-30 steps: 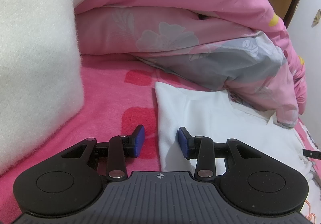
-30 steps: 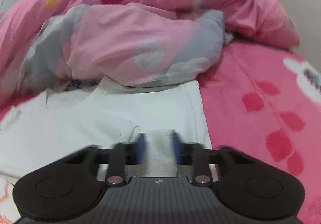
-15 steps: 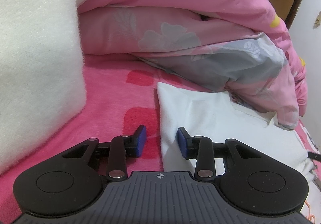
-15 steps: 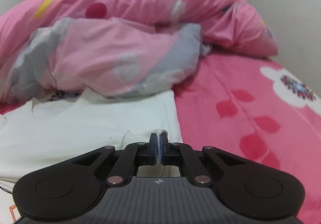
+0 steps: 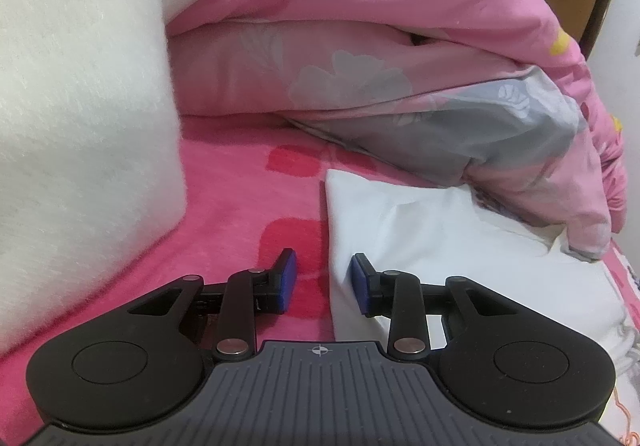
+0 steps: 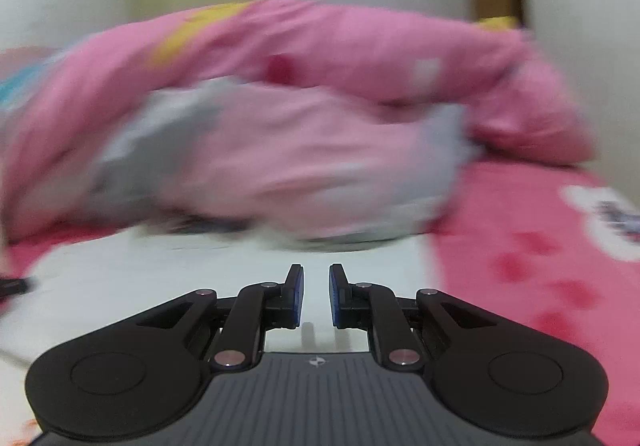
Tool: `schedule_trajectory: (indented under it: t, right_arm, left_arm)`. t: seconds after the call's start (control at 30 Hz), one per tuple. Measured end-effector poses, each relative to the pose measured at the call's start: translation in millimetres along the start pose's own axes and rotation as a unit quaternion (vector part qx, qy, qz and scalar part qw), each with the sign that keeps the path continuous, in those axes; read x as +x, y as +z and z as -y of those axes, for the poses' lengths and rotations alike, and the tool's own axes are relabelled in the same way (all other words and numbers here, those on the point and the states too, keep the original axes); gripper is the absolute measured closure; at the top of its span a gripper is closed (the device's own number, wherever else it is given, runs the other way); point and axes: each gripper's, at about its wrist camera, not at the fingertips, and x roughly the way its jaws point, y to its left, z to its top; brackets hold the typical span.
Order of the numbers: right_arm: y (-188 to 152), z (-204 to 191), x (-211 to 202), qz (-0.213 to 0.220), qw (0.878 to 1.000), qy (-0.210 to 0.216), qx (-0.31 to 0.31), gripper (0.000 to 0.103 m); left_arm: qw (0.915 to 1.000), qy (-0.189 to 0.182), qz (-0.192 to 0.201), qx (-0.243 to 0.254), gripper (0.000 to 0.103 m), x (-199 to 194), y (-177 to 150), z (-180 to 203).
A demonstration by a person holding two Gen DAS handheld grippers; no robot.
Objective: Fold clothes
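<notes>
My left gripper point(image 5: 322, 280) is partly open, low over the bed point(image 5: 248, 206). The edge of the white shirt point(image 5: 420, 230) sits between its blue pads, not pinched. The shirt spreads toward 2 o'clock, under the pink quilt point(image 5: 360, 58). My right gripper point(image 6: 315, 296) is opening over the shirt point(image 6: 200, 270), holding nothing.

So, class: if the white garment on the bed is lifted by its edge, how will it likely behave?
The white garment probably droops limply: it lies flat with soft creases. Likely light, being thin cloth. It may drag on the fuzzy pink bedsheet rather than slide.
</notes>
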Motion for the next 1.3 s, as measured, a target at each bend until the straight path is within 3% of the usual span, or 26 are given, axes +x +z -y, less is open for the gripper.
schedule_trajectory:
  t: [0.1,0.2,0.33,0.47,0.63,0.83,0.9,1.1,1.23,1.3]
  right_arm:
    - [-13,-11,22,-0.029,0.999,0.04,-0.002,0.089]
    - [-28,-5,36,-0.047,0.997,0.059,0.018,0.09]
    - [-35,11,34,-0.037,0.994,0.088,0.062,0.09]
    - [-38,25,38,-0.039,0.987,0.115,0.103,0.09]
    - [-39,32,41,-0.04,0.982,0.132,0.126,0.091]
    - [-39,33,41,-0.04,0.982,0.134,0.129,0.091]
    - [-39,33,41,-0.041,0.982,0.134,0.13,0.091]
    - [-39,34,42,-0.042,0.981,0.134,0.132,0.091]
    - [-40,35,43,-0.043,0.98,0.137,0.138,0.091]
    - [-40,35,43,-0.043,0.98,0.137,0.14,0.091]
  left_arm:
    - [0.9998,0.01,0.019,0.005,0.07,-10,4,2]
    - [0.9988,0.015,0.02,0.042,0.07,-9,13,14]
    - [0.9976,-0.013,-0.041,0.055,0.07,23,35,27]
    - [0.9941,0.021,-0.064,0.085,0.068,55,41,31]
    - [0.9946,0.049,-0.03,0.086,0.096,54,41,26]
    - [0.9969,0.052,-0.021,0.055,0.095,63,43,17]
    - [0.9974,0.05,-0.02,0.047,0.09,66,44,15]
    - [0.9991,0.025,-0.034,-0.006,0.085,72,55,1]
    - [0.9888,-0.025,-0.046,-0.139,0.084,67,60,-31]
    - [0.9934,-0.015,-0.025,-0.111,0.083,55,61,-22]
